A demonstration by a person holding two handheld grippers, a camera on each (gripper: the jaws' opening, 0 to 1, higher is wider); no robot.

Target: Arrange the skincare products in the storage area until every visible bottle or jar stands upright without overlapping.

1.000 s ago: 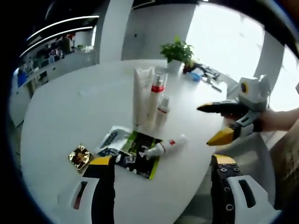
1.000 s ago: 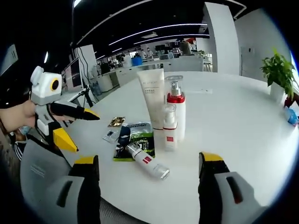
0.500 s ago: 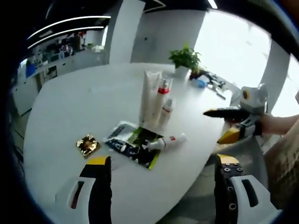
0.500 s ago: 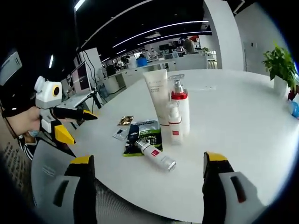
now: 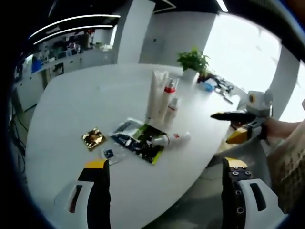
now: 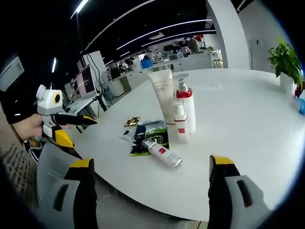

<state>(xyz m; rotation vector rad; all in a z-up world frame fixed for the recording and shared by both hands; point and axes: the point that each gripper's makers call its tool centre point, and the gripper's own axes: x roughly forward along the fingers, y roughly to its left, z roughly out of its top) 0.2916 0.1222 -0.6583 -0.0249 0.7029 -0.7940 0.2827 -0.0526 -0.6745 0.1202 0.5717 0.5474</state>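
Observation:
Three skincare products stand upright in a tight group on the white round table (image 5: 71, 109): a tall white tube (image 5: 155, 93) (image 6: 163, 95), a pump bottle with a red collar (image 5: 167, 98) (image 6: 187, 107) and a small white spray bottle (image 5: 172, 109) (image 6: 180, 125). A white bottle with a red label (image 5: 171, 139) (image 6: 162, 153) lies on its side, partly over dark green sachets (image 5: 138, 140) (image 6: 150, 136). My left gripper (image 5: 164, 167) (image 6: 78, 131) is open, held off the table's edge. Off the opposite edge, my right gripper (image 6: 150, 162) (image 5: 221, 128) is open too. Neither holds anything.
A gold sachet (image 5: 93, 139) (image 6: 132, 121) and a small pale sachet (image 5: 109, 153) lie beside the green ones. A potted plant (image 5: 193, 61) (image 6: 285, 62) and small blue items stand at the far edge. Desks and monitors fill the office behind.
Both views have drawn back from the table, so the products look smaller and more table edge shows. The products and sachets have not moved. Both grippers stay open.

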